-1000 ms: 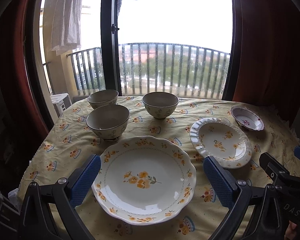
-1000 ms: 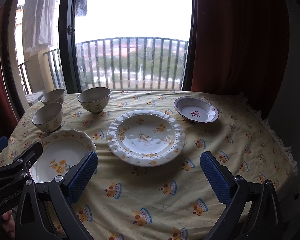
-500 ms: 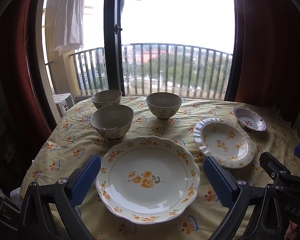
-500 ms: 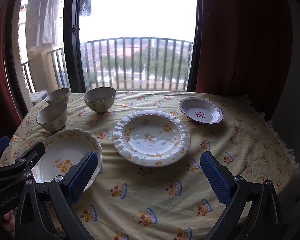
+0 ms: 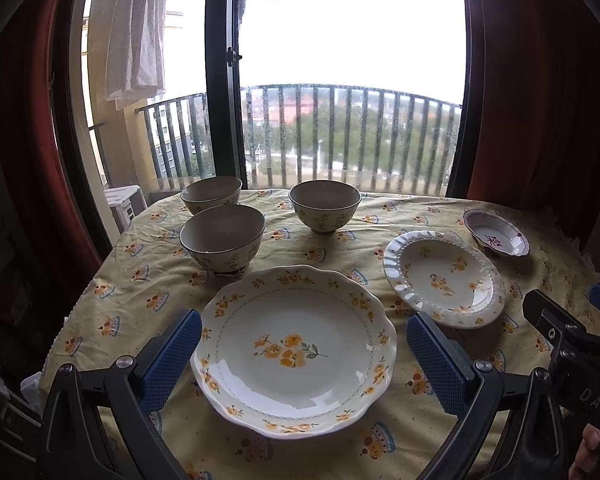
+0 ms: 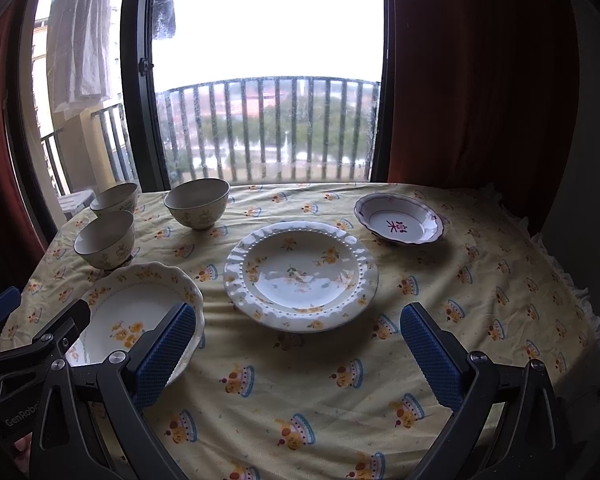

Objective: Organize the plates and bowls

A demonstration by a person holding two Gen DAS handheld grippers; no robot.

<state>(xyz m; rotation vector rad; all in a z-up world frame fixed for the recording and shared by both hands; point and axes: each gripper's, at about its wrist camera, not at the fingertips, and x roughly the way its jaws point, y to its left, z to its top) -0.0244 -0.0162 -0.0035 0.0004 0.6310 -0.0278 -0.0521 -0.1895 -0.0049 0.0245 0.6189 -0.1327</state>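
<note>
A large scalloped plate [image 5: 296, 348] [image 6: 132, 316] with yellow flowers lies near the table's front, between the open fingers of my left gripper [image 5: 300, 356], which hovers above its near half and holds nothing. A beaded-rim deep plate [image 5: 444, 278] [image 6: 300, 274] sits to its right. Beyond that rests a small purple-edged dish [image 5: 496, 237] [image 6: 398, 223]. Three floral bowls [image 5: 222, 237] [image 5: 324, 206] [image 5: 211, 195] stand at the back left. My right gripper [image 6: 300, 356] is open over bare cloth in front of the deep plate.
The round table wears a yellow patterned cloth [image 6: 480, 280] with a frilled edge on the right. A balcony window with railing [image 5: 340, 136] stands behind the table, and red curtains [image 6: 480, 80] hang at both sides. Each gripper shows at the edge of the other's view.
Both views have drifted slightly, so the dishes sit a little further right and lower in frame. No dish has moved, and both grippers stay open.
</note>
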